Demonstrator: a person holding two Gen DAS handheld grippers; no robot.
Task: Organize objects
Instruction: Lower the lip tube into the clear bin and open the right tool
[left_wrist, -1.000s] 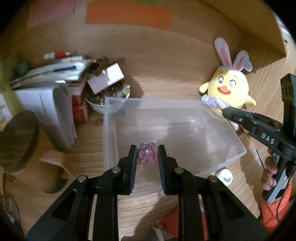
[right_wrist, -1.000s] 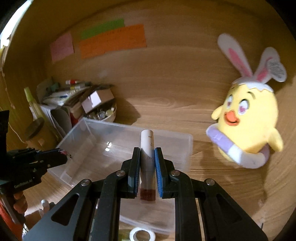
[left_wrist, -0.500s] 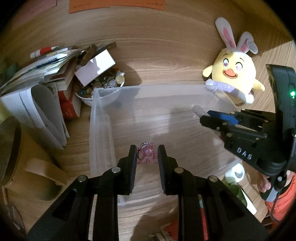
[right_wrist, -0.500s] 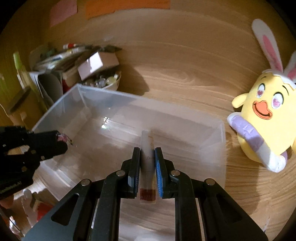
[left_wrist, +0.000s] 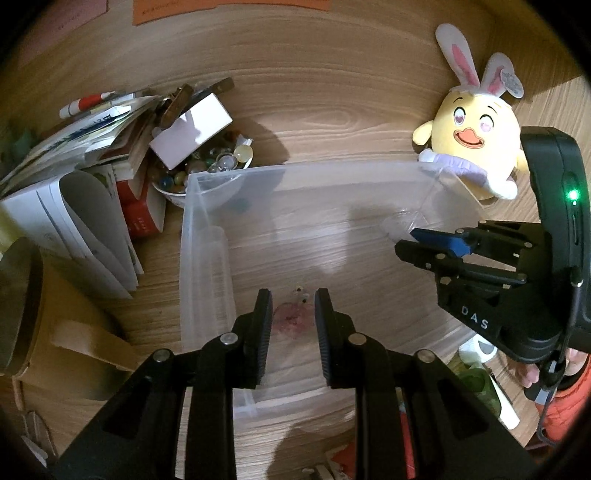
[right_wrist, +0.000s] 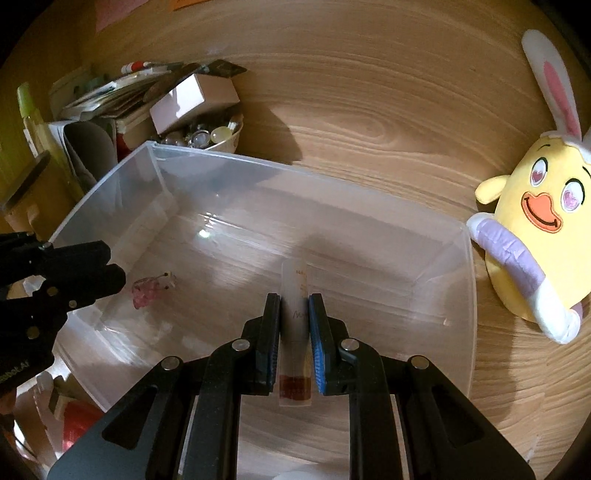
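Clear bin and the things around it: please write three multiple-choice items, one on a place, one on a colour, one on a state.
1. Where is the plush chick?
A. inside the clear bin
B. outside the bin, beside its rim
C. on the stack of books

2. What colour is the small charm within the bin?
A. pink
B. green
C. black

3. What is the right gripper doing?
A. open and empty
B. shut on a tube
C. shut on a marble

Answers: 1 B, the chick sits past the bin's wall. 2 A, the charm is translucent pink. 3 B, both pads press the tube.
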